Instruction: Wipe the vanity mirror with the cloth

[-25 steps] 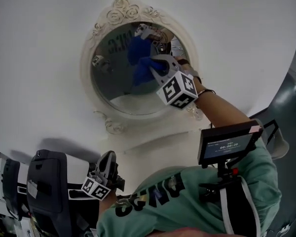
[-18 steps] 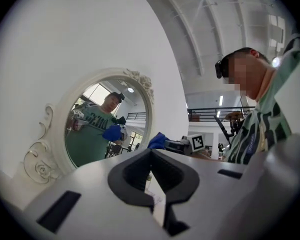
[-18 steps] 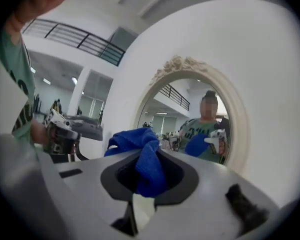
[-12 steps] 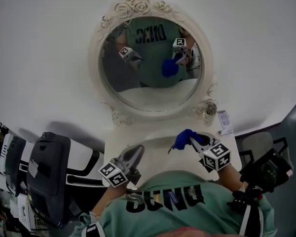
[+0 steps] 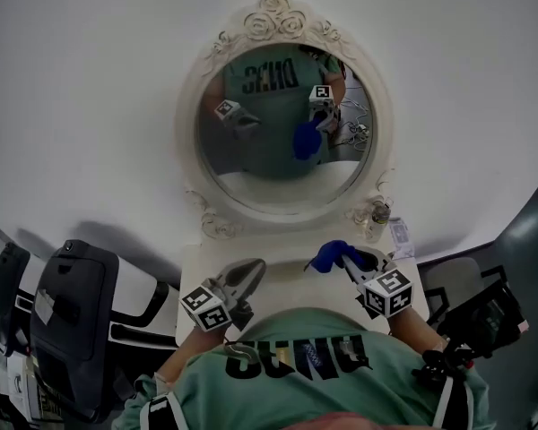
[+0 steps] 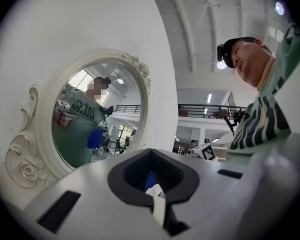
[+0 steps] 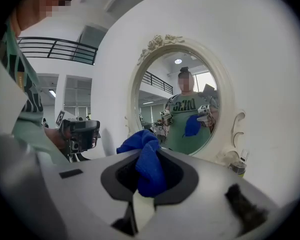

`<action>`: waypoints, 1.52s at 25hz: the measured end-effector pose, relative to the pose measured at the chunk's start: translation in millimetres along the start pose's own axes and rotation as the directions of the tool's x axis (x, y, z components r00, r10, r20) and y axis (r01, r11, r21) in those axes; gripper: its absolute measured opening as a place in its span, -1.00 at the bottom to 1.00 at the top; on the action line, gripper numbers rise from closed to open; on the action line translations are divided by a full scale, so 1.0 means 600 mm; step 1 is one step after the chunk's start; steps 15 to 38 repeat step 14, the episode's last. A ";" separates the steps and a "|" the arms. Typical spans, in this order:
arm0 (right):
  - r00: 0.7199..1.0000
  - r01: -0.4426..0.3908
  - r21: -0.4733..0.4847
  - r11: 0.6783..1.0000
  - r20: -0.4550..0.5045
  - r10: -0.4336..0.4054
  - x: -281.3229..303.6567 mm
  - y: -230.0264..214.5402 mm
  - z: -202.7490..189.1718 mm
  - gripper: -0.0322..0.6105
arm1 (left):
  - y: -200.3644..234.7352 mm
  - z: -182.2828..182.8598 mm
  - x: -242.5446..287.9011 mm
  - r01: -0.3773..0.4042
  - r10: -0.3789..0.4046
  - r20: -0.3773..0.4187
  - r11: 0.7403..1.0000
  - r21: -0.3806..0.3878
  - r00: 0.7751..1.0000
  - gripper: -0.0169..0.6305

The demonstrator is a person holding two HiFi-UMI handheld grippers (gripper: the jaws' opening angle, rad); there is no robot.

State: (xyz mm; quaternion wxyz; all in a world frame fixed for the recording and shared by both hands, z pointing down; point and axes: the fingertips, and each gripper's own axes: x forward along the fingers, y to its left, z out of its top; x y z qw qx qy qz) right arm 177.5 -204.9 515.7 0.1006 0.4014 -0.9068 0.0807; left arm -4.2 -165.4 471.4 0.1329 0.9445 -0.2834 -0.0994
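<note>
At the lower left of the head view stands a black chair (image 5: 72, 312). Just right of it is my left gripper (image 5: 250, 272), low in the frame and close to my chest. Its jaws are pressed together with nothing between them. It hangs over the white table top (image 5: 287, 274) and is well apart from the glass.

In the top middle is the round vanity mirror (image 5: 282, 124) with its curly white frame. I can see myself in it, with both grippers and a blue blob. I can't spot any marks or streaks on the glass, but it is too small in the frame to be sure.

To the lower right of the mirror is my right gripper (image 5: 345, 260). Its jaws are pinching the blue cloth (image 5: 330, 256), which sticks out in a bunch past the tips. The cloth is down over the table and not touching the mirror. A small bottle (image 5: 375, 213) stands by the frame, above it.

I think no wiping is going on now. Either the job is done, or the cloth must go up to the glass and rub all over it.
</note>
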 end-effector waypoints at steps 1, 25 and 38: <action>1.000 -0.001 -0.004 1.000 -0.001 0.001 0.002 0.002 0.003 -0.74 | 0.001 0.006 -0.002 0.001 -0.002 0.005 1.000 0.006 1.000 -0.92; 0.998 -0.066 -0.071 0.995 -0.025 0.064 0.019 0.039 0.029 -0.74 | 0.018 0.001 -0.032 -0.038 0.040 0.066 0.999 -0.022 0.997 -0.92; 0.998 -0.066 -0.071 0.995 -0.025 0.064 0.019 0.039 0.029 -0.74 | 0.018 0.001 -0.032 -0.038 0.040 0.066 0.999 -0.022 0.997 -0.92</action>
